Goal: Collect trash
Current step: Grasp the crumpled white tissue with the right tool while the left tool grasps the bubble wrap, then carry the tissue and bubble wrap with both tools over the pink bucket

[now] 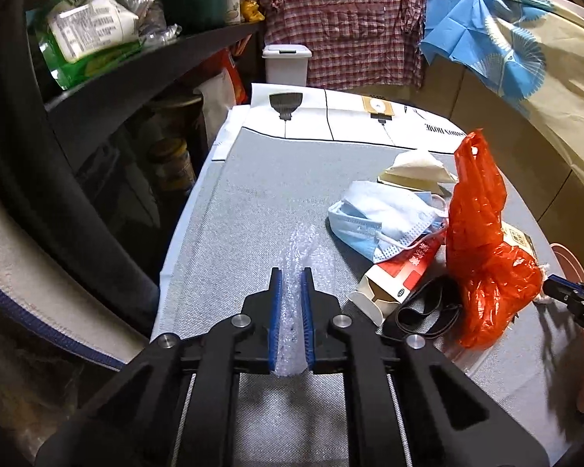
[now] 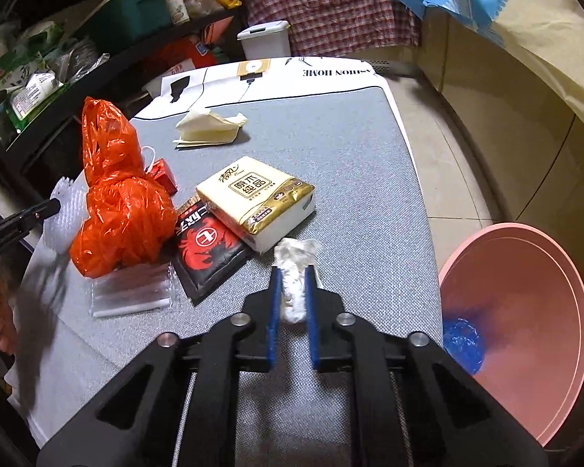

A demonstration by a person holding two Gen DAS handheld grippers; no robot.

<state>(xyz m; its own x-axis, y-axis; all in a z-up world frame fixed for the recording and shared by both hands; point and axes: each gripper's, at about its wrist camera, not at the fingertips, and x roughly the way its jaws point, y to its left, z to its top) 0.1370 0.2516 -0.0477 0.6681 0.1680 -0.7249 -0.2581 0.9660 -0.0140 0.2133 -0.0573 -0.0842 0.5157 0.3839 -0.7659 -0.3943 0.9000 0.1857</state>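
We see the left hand-held gripper [image 1: 291, 272] clenched on bubble wrap [image 1: 298, 249] and the right hand-held gripper [image 2: 293, 270] clenched on a crumpled tissue [image 2: 294, 268] above the table [image 2: 350, 163], whose cover reads "FASHION HOME", beside a pink bin [image 2: 533, 311].

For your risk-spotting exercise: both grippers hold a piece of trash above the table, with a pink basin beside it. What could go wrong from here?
1. The right gripper pinches the crumpled white wad only loosely between its pads; it might slip before reaching the pink basin.
2. The left gripper holds limp bubble wrap, which could drag across the table.
3. The orange plastic bag stands tall between both grippers and may get knocked.
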